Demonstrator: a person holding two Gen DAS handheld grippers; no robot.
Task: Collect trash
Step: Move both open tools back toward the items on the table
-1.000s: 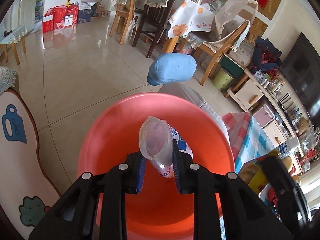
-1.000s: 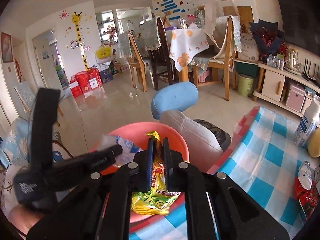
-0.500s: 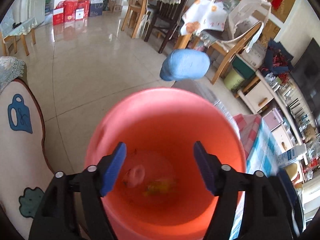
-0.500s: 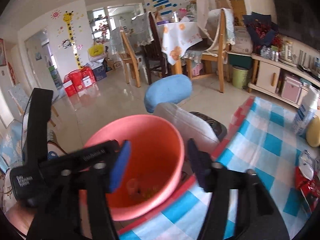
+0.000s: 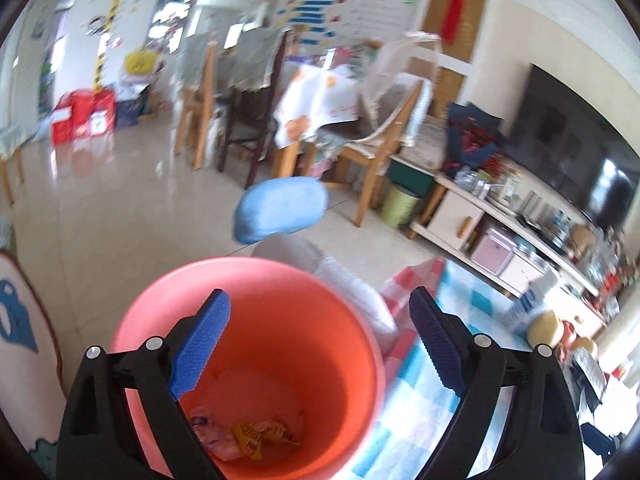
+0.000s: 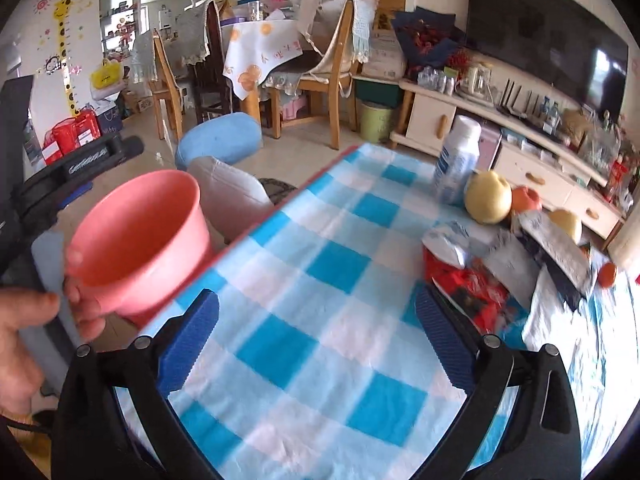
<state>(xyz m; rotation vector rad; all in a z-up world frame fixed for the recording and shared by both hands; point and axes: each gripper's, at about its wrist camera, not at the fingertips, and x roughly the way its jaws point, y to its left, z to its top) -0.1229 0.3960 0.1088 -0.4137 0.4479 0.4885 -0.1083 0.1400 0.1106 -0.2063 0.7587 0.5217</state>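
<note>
Both claws have just been opening and now stand wide with nothing between them: the left claw (image 5: pixel 320 340) hangs over the pink bucket (image 5: pixel 256 280), where its plastic cup and the yellow wrapper (image 5: pixel 260 434) now lie, while the right claw (image 6: pixel 316 340) has swung over the table (image 6: pixel 320 264). More trash (image 6: pixel 476 288), a red wrapper among it, waits beside the fruit.

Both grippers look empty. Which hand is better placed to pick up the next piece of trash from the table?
Right. The open right gripper already faces the checked tablecloth, with the red wrapper just ahead. The open left gripper points into the pink bucket.
</note>
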